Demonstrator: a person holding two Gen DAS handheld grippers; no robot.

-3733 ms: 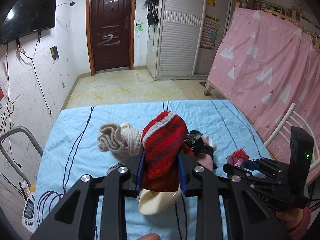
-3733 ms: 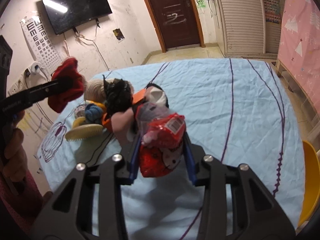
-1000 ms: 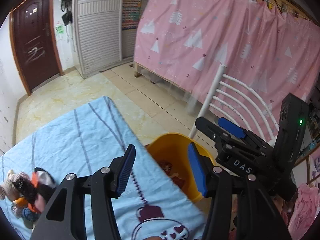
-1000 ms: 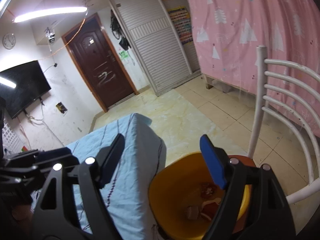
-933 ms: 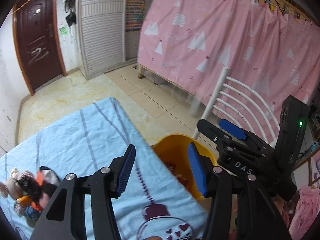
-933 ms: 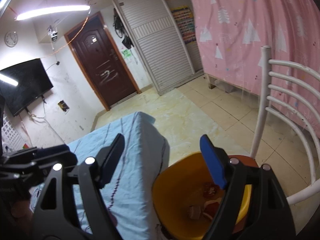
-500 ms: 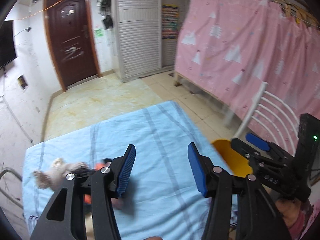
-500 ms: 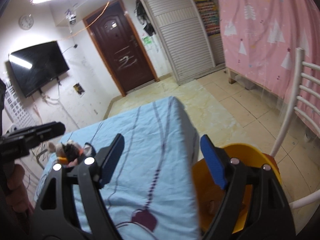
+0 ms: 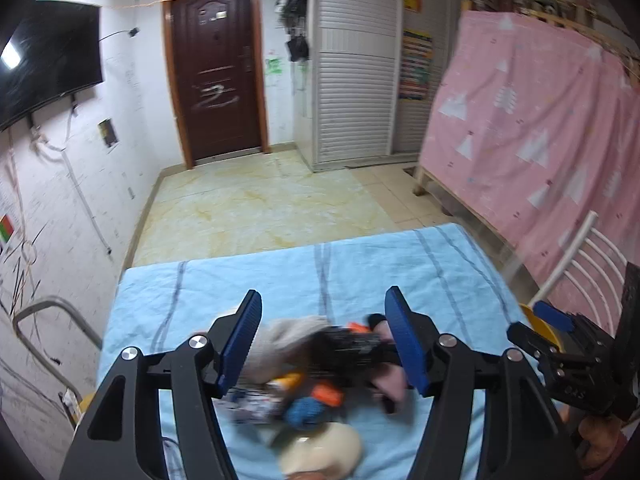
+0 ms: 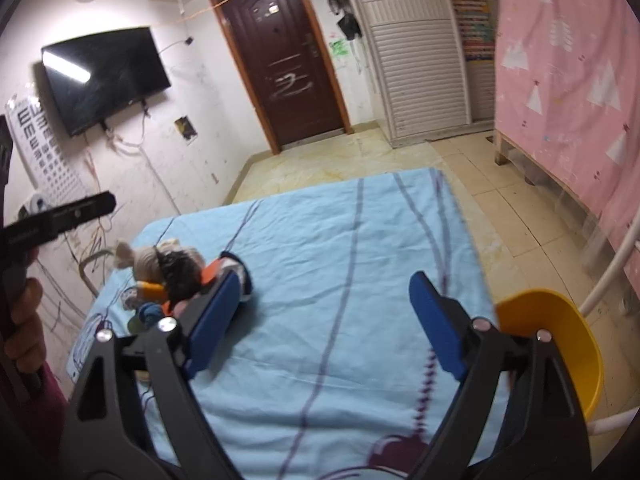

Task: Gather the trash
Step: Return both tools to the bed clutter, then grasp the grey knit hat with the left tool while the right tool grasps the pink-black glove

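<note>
Our fingers are spread wide on both tools, with nothing between the blue pads. The left gripper (image 9: 324, 336) hovers above a heap of trash (image 9: 316, 364) on the table covered by a light blue cloth (image 9: 360, 268); the heap lies just beyond and below the fingertips, mostly framed in the gap between them, and motion blur smears it. In it we make out a beige woolly bundle (image 9: 280, 340) by the left finger, a black tufted lump (image 9: 344, 350) in the middle, a pink piece (image 9: 390, 384) under the right finger, orange bits (image 9: 328, 394), a blue yarn ball (image 9: 306, 412) and a cream rounded item (image 9: 324, 454) nearest to us. The right gripper (image 10: 324, 324) also stands released, over bare cloth, with the same heap ahead of and to the left of its left finger (image 10: 212, 320), whose tip overlaps the heap's edge in this view; we cannot tell whether it touches. Off the right finger (image 10: 436, 324), past the table's corner, sits a yellow bin (image 10: 560, 344), and a white metal chair (image 10: 616, 276) stands just behind it. From the left wrist camera the right gripper shows at the far right, held in our right hand (image 9: 600, 440), with the bin's rim peeking behind it. A pink curtain (image 9: 540, 128) hangs on the right beyond the fingers, and a dark brown door (image 9: 218, 68) faces us across the tiled floor.
</note>
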